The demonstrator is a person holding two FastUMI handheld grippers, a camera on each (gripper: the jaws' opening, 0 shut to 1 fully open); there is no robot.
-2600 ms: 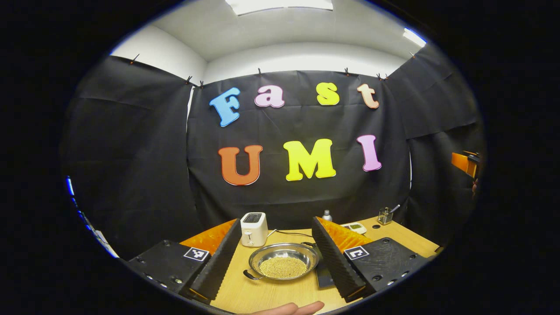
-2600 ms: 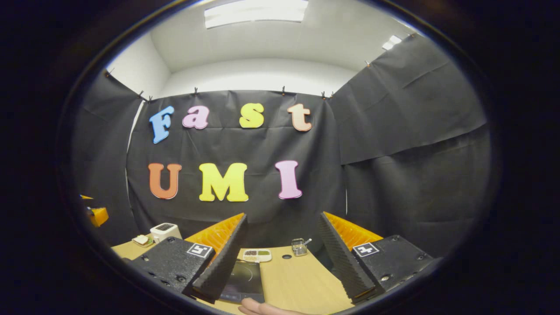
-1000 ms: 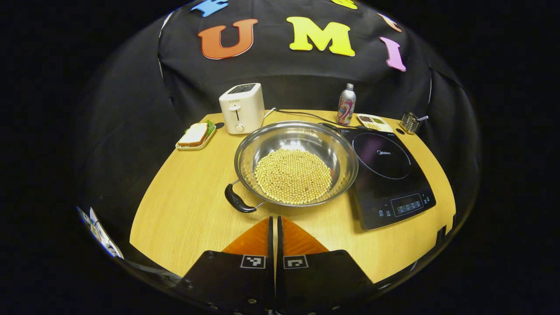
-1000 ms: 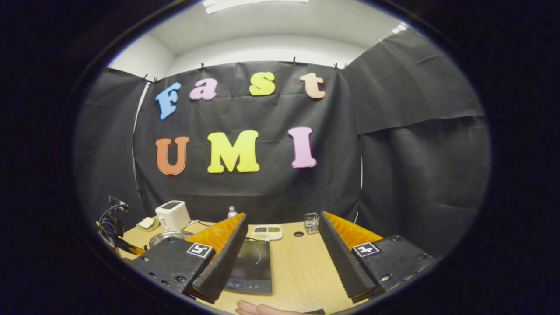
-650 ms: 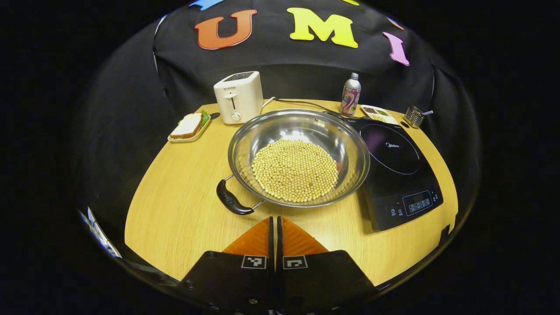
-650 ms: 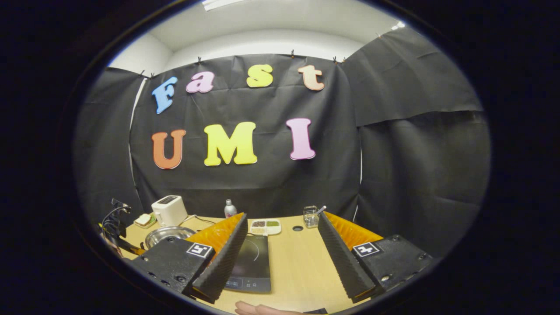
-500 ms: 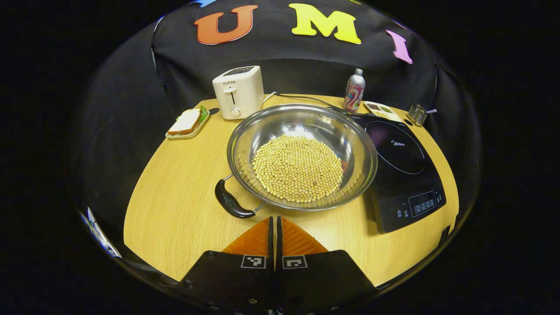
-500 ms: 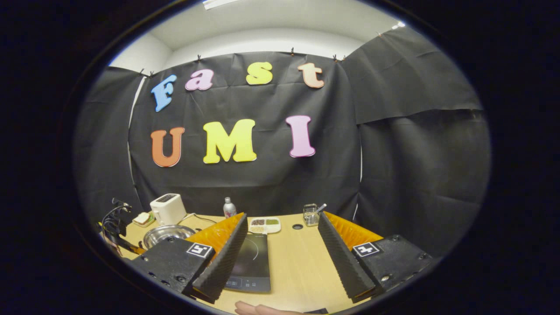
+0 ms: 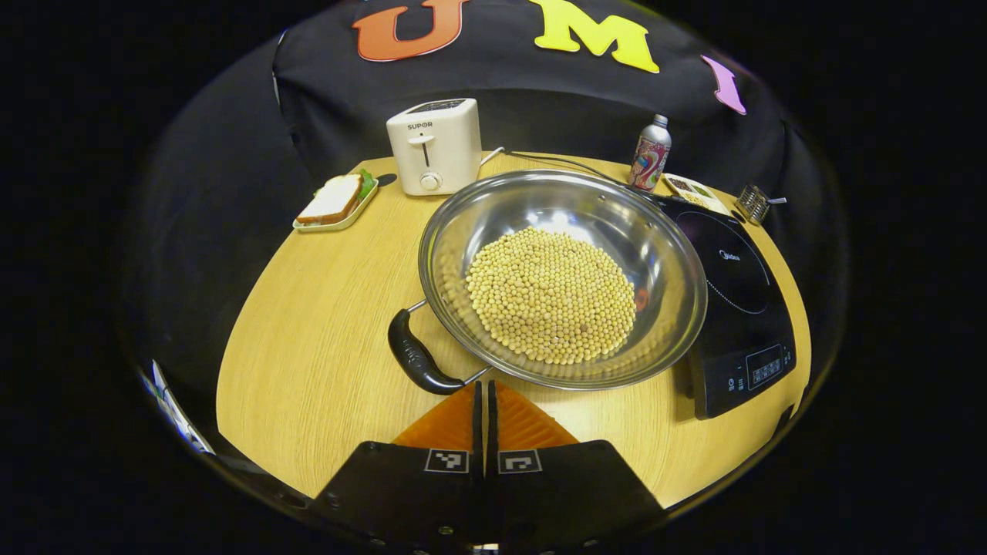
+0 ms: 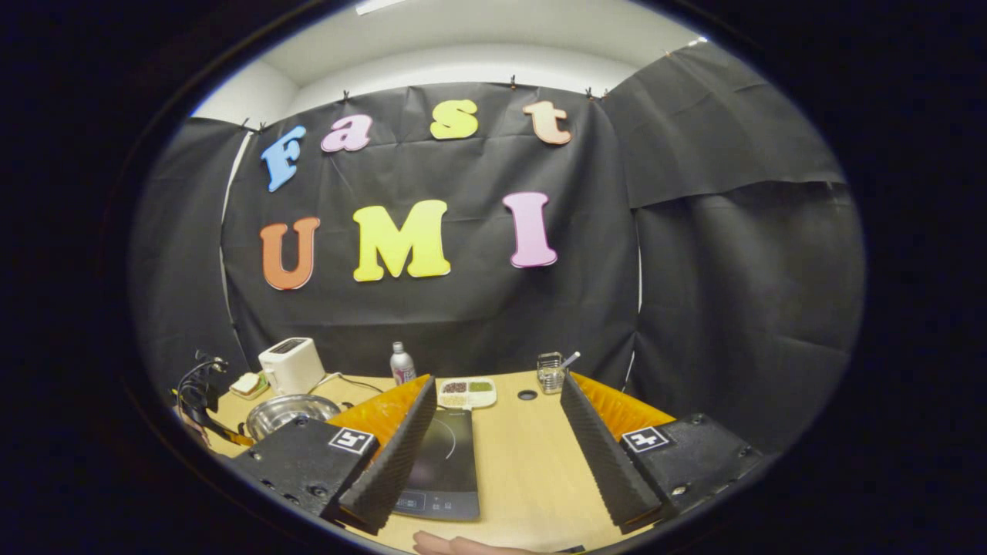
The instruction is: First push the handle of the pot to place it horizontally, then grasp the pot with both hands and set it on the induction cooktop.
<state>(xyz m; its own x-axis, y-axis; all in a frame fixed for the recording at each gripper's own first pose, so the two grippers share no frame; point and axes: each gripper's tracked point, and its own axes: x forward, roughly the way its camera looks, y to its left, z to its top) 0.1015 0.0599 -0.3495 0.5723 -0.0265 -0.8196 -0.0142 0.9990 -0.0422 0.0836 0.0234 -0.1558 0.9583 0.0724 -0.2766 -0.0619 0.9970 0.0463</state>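
A steel pot (image 9: 540,202) holding yellow beans sits mid-table in the left gripper view. Its black handle (image 9: 416,362) sticks out toward the near left, at a slant. My left gripper (image 9: 484,385) is shut with nothing in it, and its tips are just right of the handle's near end; I cannot tell if they touch. The black induction cooktop (image 9: 736,285) lies right of the pot, partly under its rim. In the right gripper view my right gripper (image 10: 497,383) hangs open above the table, over the cooktop (image 10: 447,462), with the pot (image 10: 289,412) far left.
At the table's back stand a white toaster (image 9: 433,146), a sandwich on a small tray (image 9: 335,202), a drink can (image 9: 650,154), a spice dish (image 9: 694,189) and a wire holder (image 9: 756,204). A hand (image 10: 463,544) shows at the bottom edge.
My left gripper went from open and level to shut and tilted down at the table, then closed in on the pot's handle. My right gripper tilted slightly down and stayed open.
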